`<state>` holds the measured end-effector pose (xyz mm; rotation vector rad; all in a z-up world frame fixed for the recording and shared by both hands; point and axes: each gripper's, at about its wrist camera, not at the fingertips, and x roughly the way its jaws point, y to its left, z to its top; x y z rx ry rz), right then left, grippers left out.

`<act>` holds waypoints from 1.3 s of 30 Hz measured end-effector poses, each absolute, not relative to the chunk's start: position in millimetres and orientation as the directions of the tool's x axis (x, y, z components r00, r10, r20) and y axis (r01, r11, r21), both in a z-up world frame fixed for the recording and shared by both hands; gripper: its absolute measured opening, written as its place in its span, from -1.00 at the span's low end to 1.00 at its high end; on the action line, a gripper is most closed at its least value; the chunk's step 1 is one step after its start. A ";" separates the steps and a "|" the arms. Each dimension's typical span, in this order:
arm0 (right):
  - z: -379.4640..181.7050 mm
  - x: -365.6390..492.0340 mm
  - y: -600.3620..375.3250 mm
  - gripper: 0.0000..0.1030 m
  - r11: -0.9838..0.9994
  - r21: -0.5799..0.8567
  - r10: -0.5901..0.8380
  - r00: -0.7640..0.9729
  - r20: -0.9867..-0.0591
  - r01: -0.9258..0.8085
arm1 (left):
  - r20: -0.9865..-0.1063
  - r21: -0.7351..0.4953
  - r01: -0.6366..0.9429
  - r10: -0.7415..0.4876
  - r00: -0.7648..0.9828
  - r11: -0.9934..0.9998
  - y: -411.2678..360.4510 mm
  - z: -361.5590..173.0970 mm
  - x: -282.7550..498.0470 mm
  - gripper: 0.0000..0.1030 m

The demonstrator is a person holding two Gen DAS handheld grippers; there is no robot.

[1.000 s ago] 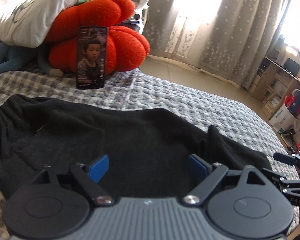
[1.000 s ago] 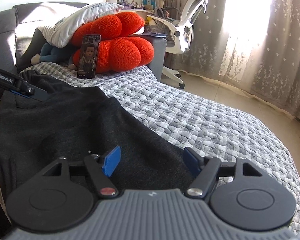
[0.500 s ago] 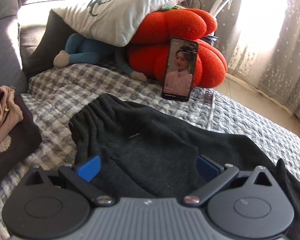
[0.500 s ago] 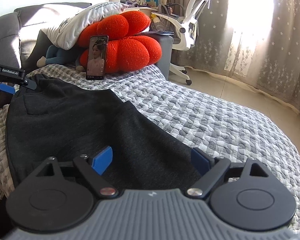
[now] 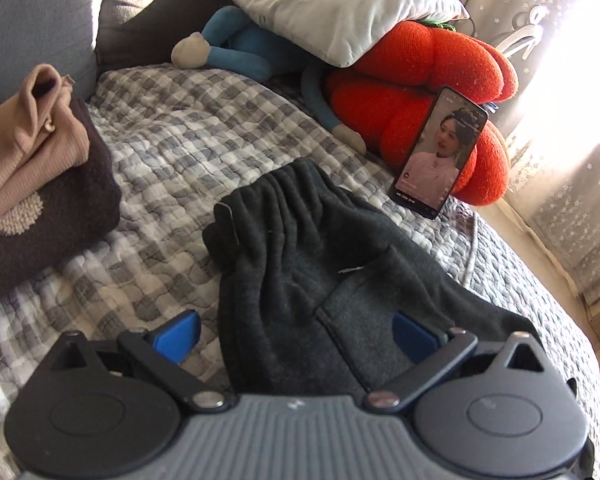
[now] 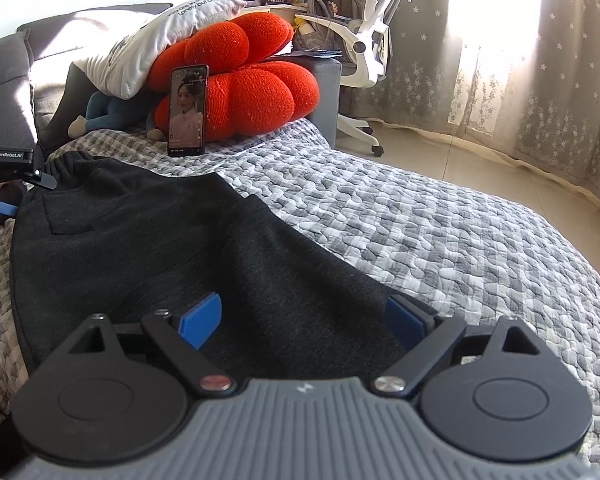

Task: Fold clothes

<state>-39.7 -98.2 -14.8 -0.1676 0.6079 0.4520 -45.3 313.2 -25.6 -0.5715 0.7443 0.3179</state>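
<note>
On the checked bed [image 6: 440, 216], dark trousers [image 6: 148, 240] lie flat; at 6 o'clock both left claw [image 5: 296, 334] and right claw [image 6: 300, 320] gape wide over them, gripping nothing.

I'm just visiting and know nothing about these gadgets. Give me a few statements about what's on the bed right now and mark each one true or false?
1. The dark grey trousers lie spread on the checked quilt. True.
2. The phone lies flat on the quilt with its screen dark. False: it stands propped against the red cushion, screen lit.
3. The left gripper is open, its blue pads either side of the trousers' edge. True.
4. The right gripper is clamped shut on the fabric. False: it is open, with the trousers between its spread fingers.
5. A white pillow rests on top of the red cushion. True.
6. The tan garment lies under the trousers. False: it sits apart, on a dark garment.
</note>
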 end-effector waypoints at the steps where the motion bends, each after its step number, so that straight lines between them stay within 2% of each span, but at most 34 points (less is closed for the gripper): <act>1: -15.3 -40.0 -97.9 0.78 0.888 -0.024 0.359 0.727 -0.586 -0.458 | -0.716 -0.390 -0.468 0.058 0.695 0.793 315.2 -29.5 -44.2 0.92; 4: -17.0 -40.4 -97.6 0.78 0.887 -0.032 0.355 0.726 -0.589 -0.460 | -0.727 -0.440 -0.480 0.013 0.687 0.759 321.1 -41.4 -41.0 0.73; 9: -18.8 -38.9 -99.5 0.78 0.890 -0.032 0.348 0.724 -0.596 -0.455 | -0.711 -0.442 -0.482 0.032 0.702 0.756 318.5 -47.8 -39.3 0.62; 14: -21.5 -37.4 -101.2 0.78 0.893 -0.024 0.345 0.717 -0.606 -0.450 | -0.695 -0.423 -0.487 0.071 0.715 0.765 314.1 -48.7 -38.6 0.19; 16: -22.2 -37.6 -101.1 0.78 0.893 -0.024 0.344 0.716 -0.608 -0.450 | -0.684 -0.418 -0.483 0.083 0.724 0.769 312.0 -46.1 -39.8 -0.04; 19: -22.2 -38.8 -100.7 0.78 0.890 -0.018 0.355 0.717 -0.599 -0.456 | -0.642 -0.411 -0.457 0.106 0.759 0.789 304.5 -34.8 -44.3 -0.25; 23: -19.5 -43.1 -96.9 0.75 0.866 0.009 0.415 0.709 -0.570 -0.500 | -0.561 -0.404 -0.401 0.124 0.819 0.822 289.9 -15.1 -51.6 -0.35; 26: -16.7 -46.8 -91.3 0.52 0.843 0.021 0.457 0.695 -0.555 -0.538 | -0.492 -0.408 -0.349 0.119 0.863 0.844 279.2 -1.4 -58.4 -0.36; 29: -15.3 -47.9 -85.3 0.45 0.820 0.048 0.497 0.669 -0.553 -0.570 | -0.429 -0.382 -0.302 0.122 0.895 0.873 265.5 11.4 -65.1 -0.36; 39: -17.0 -39.2 -55.8 -0.02 0.712 0.303 0.669 0.482 -0.566 -0.634 | -0.223 -0.304 -0.091 0.021 0.974 0.948 222.4 42.0 -90.9 -0.37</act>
